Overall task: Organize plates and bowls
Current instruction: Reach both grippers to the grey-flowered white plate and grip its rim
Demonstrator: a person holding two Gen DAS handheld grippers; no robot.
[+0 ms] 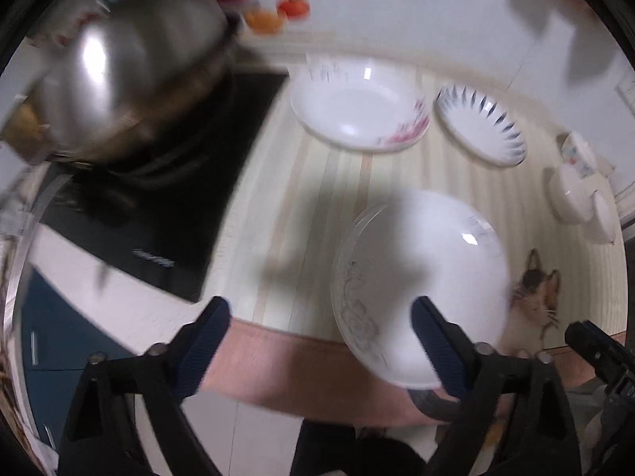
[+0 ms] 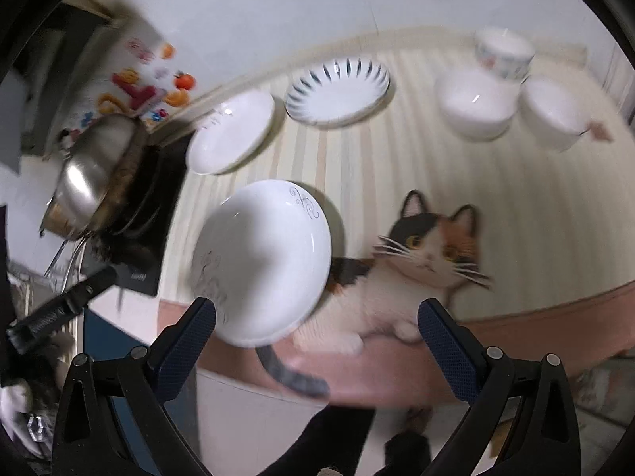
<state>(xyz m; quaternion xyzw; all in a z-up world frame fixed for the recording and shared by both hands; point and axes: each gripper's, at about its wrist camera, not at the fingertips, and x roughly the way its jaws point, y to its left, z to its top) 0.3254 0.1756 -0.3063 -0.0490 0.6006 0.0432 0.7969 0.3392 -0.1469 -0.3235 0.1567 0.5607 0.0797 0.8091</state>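
Both tools, left tool (image 1: 320,341) and right tool (image 2: 316,343), gape wide above the near plate (image 2: 262,265), beside the steel pot (image 2: 95,174).

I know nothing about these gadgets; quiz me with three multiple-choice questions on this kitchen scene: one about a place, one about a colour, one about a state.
1. The cat picture on the mat lies where, seen from the right camera?
A. right of the nearest plate
B. on the stove
C. under the bowls

2. What colour are the gripper pads?
A. red
B. dark blue
C. yellow

3. How is the right gripper?
A. shut on a plate
B. open, holding nothing
C. shut on a bowl

Answers: 1 A, it sits beside the nearest plate. 2 B, both pads look navy. 3 B, fingers spread wide.
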